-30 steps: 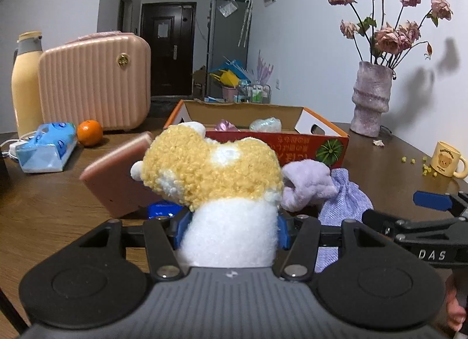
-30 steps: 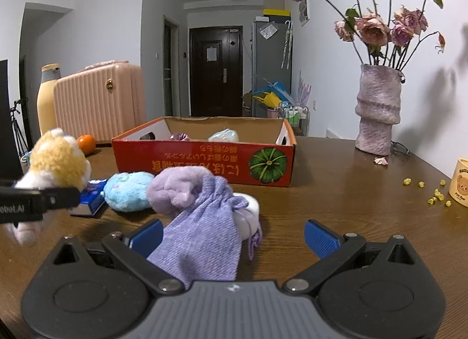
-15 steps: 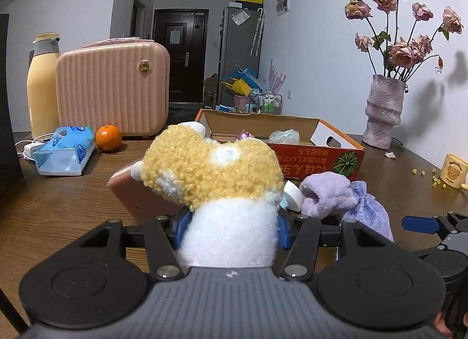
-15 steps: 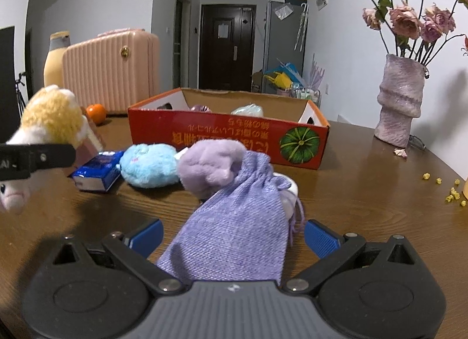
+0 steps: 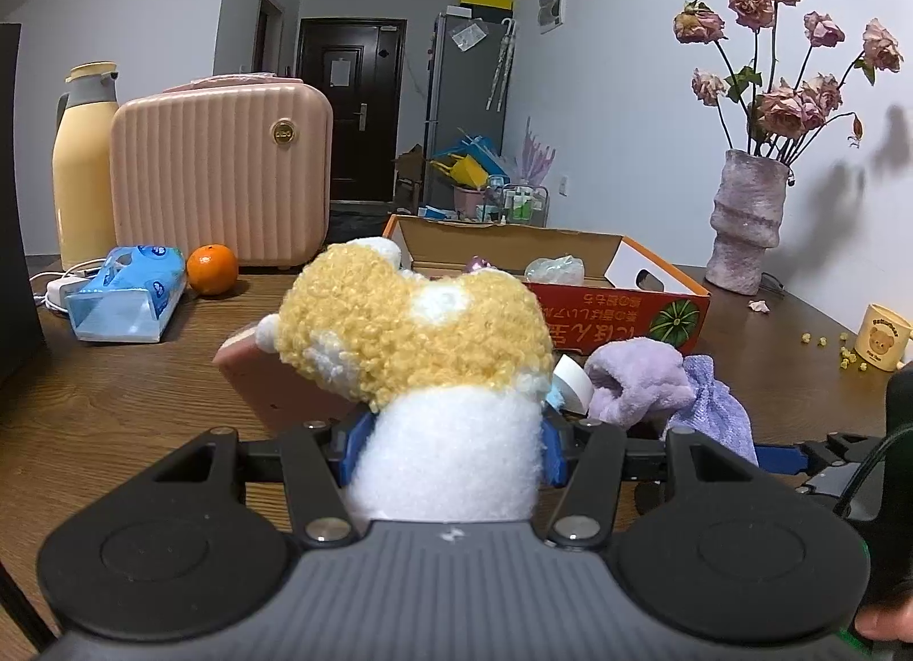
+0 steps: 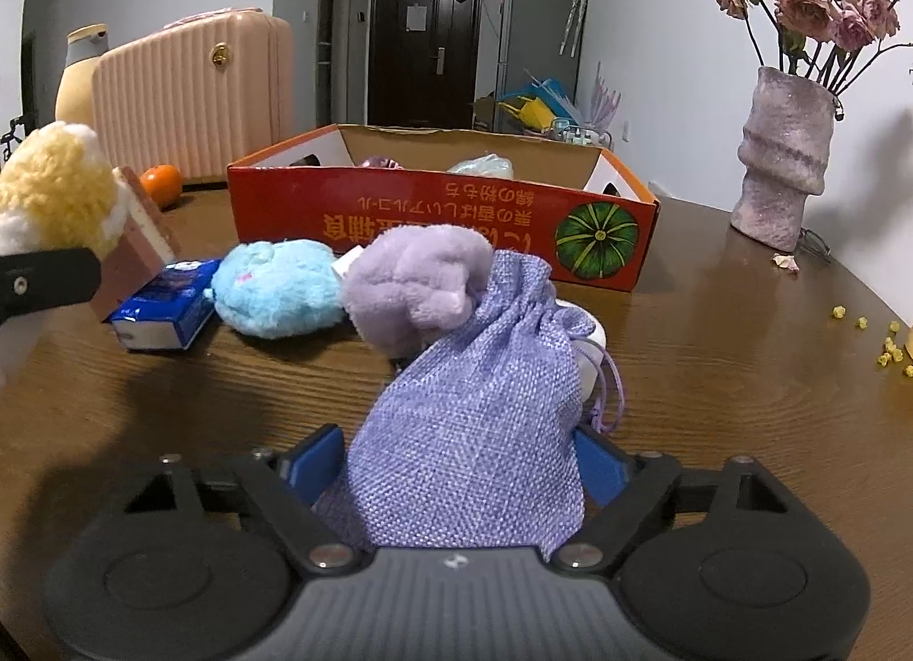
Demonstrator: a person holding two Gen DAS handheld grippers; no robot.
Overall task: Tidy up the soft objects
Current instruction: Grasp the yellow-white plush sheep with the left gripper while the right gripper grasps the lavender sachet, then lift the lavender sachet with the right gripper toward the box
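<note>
Both level above table: left gripper (image 5: 451, 447) clamps plush toy (image 5: 425, 353); right gripper (image 6: 456, 467) pinches purple pouch (image 6: 473, 415).

Pink suitcase (image 5: 221, 176), orange (image 5: 211, 269), tissue pack (image 5: 130, 293), vase (image 5: 746, 227), mug (image 5: 884, 336).

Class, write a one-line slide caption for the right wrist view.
Right gripper fingers close on a purple pouch before the orange box.

The red cardboard box (image 6: 445, 216) at mid-frame carries upside-down yellow printing beside a green pumpkin emblem; its characters cannot be made out. Nothing else reads clearly.
</note>
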